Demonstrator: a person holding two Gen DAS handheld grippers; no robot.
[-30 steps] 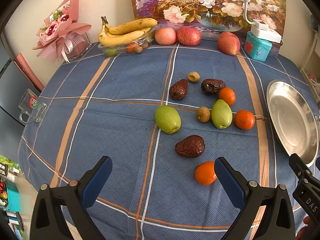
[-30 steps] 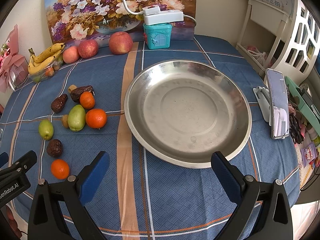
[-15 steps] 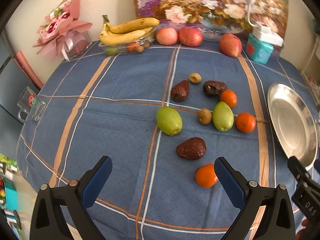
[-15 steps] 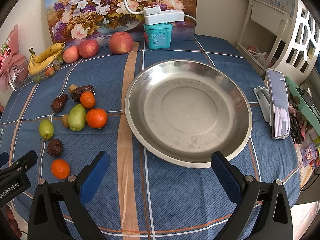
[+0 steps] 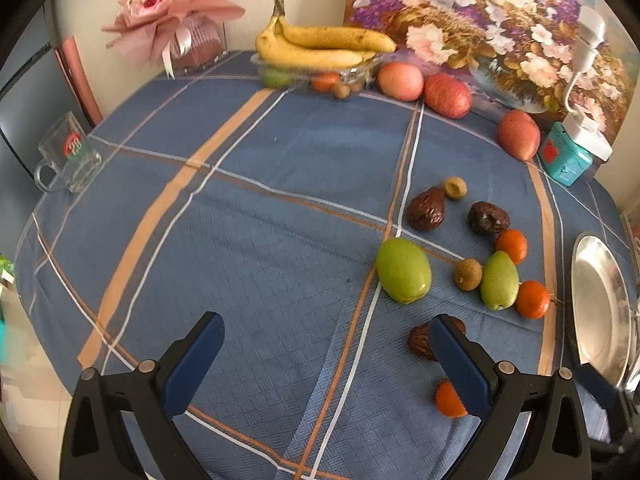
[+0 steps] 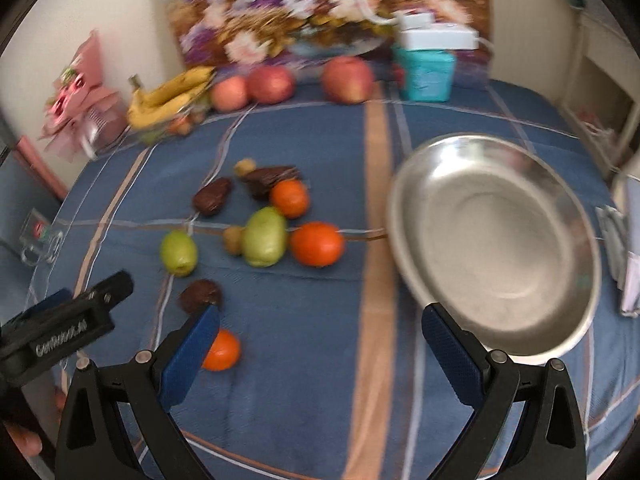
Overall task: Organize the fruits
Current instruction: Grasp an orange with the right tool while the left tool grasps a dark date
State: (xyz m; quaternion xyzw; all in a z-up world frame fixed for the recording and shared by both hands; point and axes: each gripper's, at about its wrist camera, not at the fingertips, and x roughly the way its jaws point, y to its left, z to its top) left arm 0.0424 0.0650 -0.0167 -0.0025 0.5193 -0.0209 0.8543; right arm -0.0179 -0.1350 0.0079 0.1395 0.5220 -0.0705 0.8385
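Note:
Loose fruit lies on the blue checked tablecloth: green fruits (image 5: 404, 276) (image 5: 499, 280), oranges (image 5: 532, 299) (image 5: 511, 240), dark wrinkled fruits (image 5: 426, 213) (image 5: 488, 217) and small brown ones (image 5: 468, 274). My left gripper (image 5: 326, 344) is open above bare cloth; its right finger (image 5: 460, 364) partly covers a dark fruit (image 5: 418, 342) and an orange (image 5: 446, 400). My right gripper (image 6: 320, 340) is open, hovering between the near orange (image 6: 224, 350) and the empty steel plate (image 6: 496, 240). The other gripper's body (image 6: 60, 328) shows at the left of the right wrist view.
Bananas in a clear tray (image 5: 320, 50) and three apples (image 5: 446, 95) line the back by a flower painting (image 5: 480, 28). A teal box (image 5: 566, 160), a glass mug (image 5: 68, 158) and a pink bouquet (image 5: 172, 24) stand around the table's edges. A phone-like device (image 6: 630, 248) lies right of the plate.
Both grippers swung to the left: the fruit cluster slid rightward in the left view, and the plate slid right in the right view, bringing the fruit toward its centre. Both stayed open.

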